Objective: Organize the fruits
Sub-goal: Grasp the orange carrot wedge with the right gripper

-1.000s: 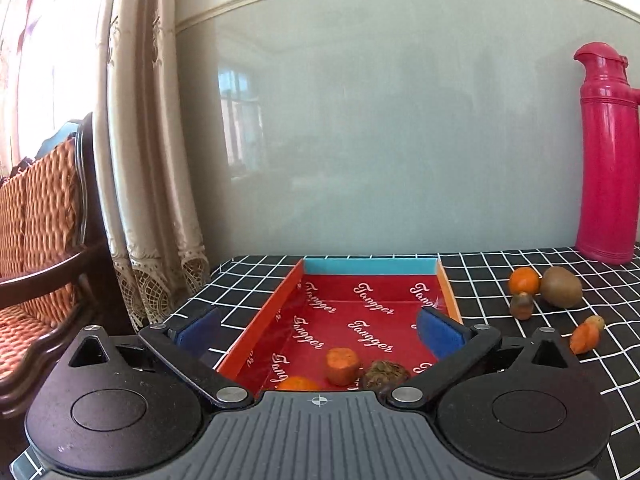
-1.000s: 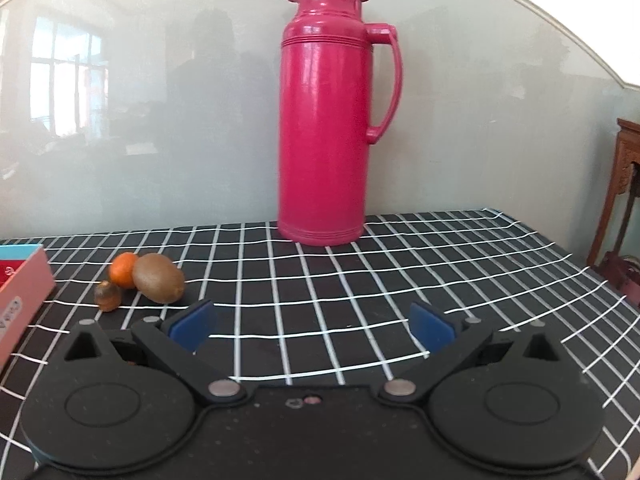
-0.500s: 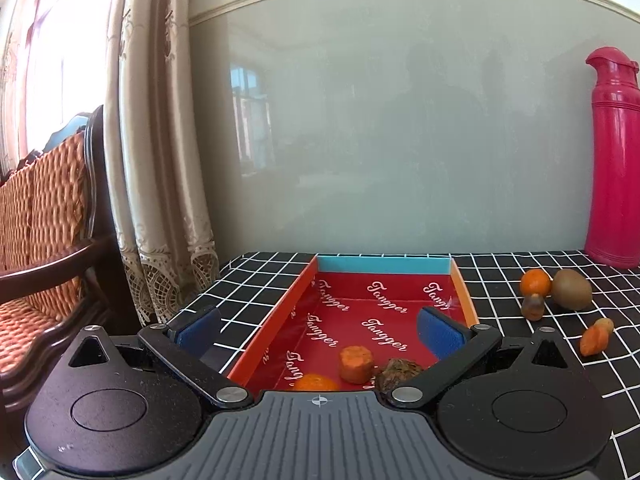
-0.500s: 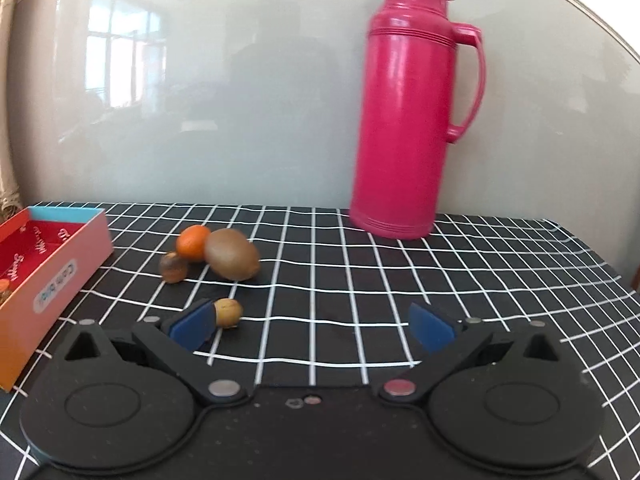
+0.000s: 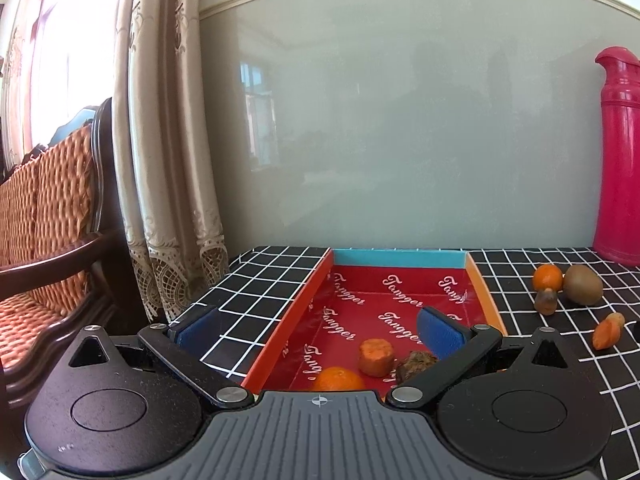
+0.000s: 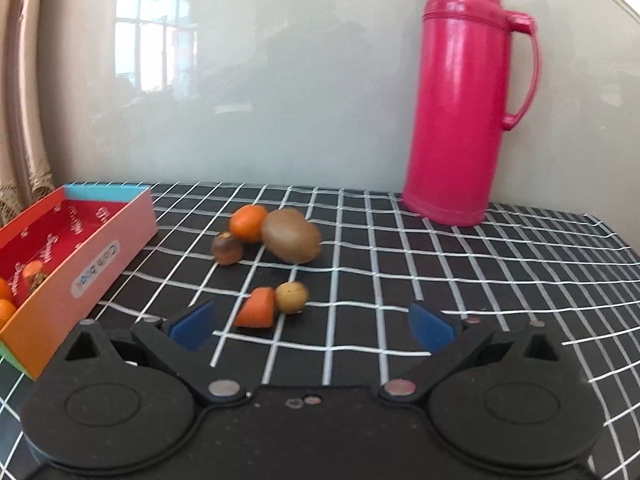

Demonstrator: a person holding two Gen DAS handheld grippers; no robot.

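A red box [image 5: 400, 304] with a blue far wall lies on the checked table; it also shows at the left of the right wrist view [image 6: 108, 248]. In it lie an orange [image 5: 338, 378], a carrot chunk [image 5: 375, 356] and a brown fruit [image 5: 416, 362]. My left gripper [image 5: 316, 330] is open and empty over the box's near end. On the table lie an orange [image 6: 248, 223], a kiwi [image 6: 292, 236], a small brown fruit [image 6: 227, 248], a carrot piece [image 6: 258, 308] and a yellowish fruit [image 6: 292, 297]. My right gripper [image 6: 312, 326] is open and empty, just short of the carrot piece.
A tall pink thermos [image 6: 468, 104] stands at the back by the glossy wall. A curtain [image 5: 168, 160] and a wooden wicker chair [image 5: 44, 220] are left of the table. The table's right edge [image 6: 616, 240] drops off beyond the thermos.
My right gripper has swung left and moved toward the loose fruits, bringing the carrot piece and box into view. My left gripper has drifted slightly left and stays open.
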